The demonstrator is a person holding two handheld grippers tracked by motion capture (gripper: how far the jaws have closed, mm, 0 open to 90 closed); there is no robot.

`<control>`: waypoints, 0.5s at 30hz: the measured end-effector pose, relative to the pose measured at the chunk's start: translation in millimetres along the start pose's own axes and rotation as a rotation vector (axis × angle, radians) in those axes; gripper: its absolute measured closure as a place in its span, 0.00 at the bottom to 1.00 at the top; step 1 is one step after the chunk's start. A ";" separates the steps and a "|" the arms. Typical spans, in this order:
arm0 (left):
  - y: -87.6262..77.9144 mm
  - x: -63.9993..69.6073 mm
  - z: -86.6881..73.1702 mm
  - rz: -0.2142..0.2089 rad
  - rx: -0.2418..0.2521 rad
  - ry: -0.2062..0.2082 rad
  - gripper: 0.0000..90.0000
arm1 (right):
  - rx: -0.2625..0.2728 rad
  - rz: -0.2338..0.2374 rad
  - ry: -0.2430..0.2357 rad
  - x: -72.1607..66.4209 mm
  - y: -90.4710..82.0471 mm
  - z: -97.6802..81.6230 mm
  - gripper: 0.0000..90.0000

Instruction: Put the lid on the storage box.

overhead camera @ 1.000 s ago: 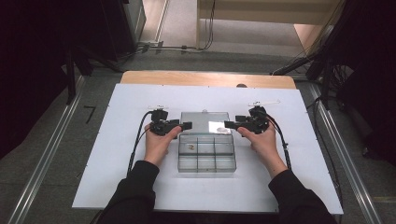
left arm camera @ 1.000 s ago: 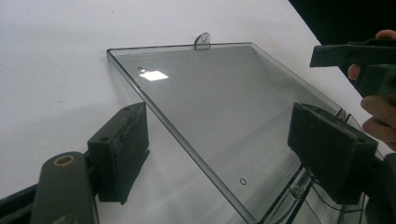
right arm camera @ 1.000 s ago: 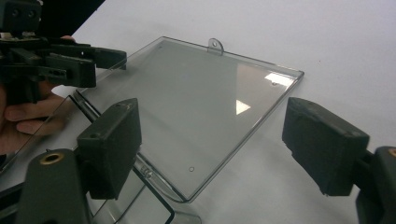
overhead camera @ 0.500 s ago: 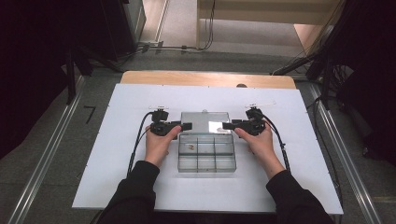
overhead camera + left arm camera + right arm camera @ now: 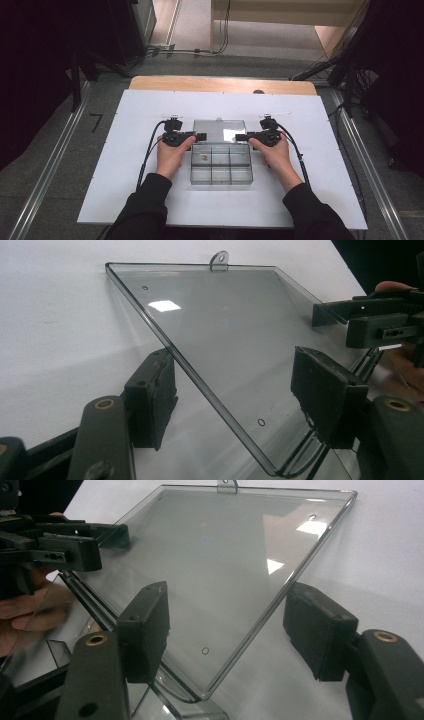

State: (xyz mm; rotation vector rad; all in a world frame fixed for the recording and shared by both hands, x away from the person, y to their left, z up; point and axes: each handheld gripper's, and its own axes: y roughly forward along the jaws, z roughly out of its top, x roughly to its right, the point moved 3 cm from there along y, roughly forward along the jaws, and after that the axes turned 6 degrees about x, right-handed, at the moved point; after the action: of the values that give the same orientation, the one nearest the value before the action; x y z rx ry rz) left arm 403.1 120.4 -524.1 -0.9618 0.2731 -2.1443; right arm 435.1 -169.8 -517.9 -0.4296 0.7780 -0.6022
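I have the left gripper (image 5: 199, 136) and right gripper (image 5: 241, 136) straddling opposite side edges of the open lid (image 5: 219, 131), hinged behind the clear compartment box (image 5: 221, 164) mid-table. Jaws have just been closing, pads not yet touching. Next, I judge: pinch both edges evenly.

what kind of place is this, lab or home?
Most likely a lab recording station, not a home: a white board laid over a wooden table, black curtains on both sides, cables on the floor, and metal rails alongside.
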 end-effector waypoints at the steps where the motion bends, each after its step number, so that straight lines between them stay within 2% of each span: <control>1: -0.2 0.1 0.1 -0.004 0.002 0.000 0.40 | 0.000 0.007 0.005 0.2 -0.1 0.0 0.40; 6: -2.1 1.2 1.3 -0.013 0.007 0.008 0.45 | 0.010 0.015 0.005 0.5 -2.5 0.9 0.46; 15: -8.7 6.1 5.3 -0.022 0.041 0.037 0.58 | 0.038 0.023 -0.044 -4.6 -8.6 3.1 0.57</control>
State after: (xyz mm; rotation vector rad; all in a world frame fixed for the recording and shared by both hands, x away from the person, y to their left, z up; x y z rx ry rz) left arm 399.4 122.6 -513.0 -0.9067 0.2364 -2.1812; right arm 431.9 -172.8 -508.7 -0.3978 0.7276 -0.5833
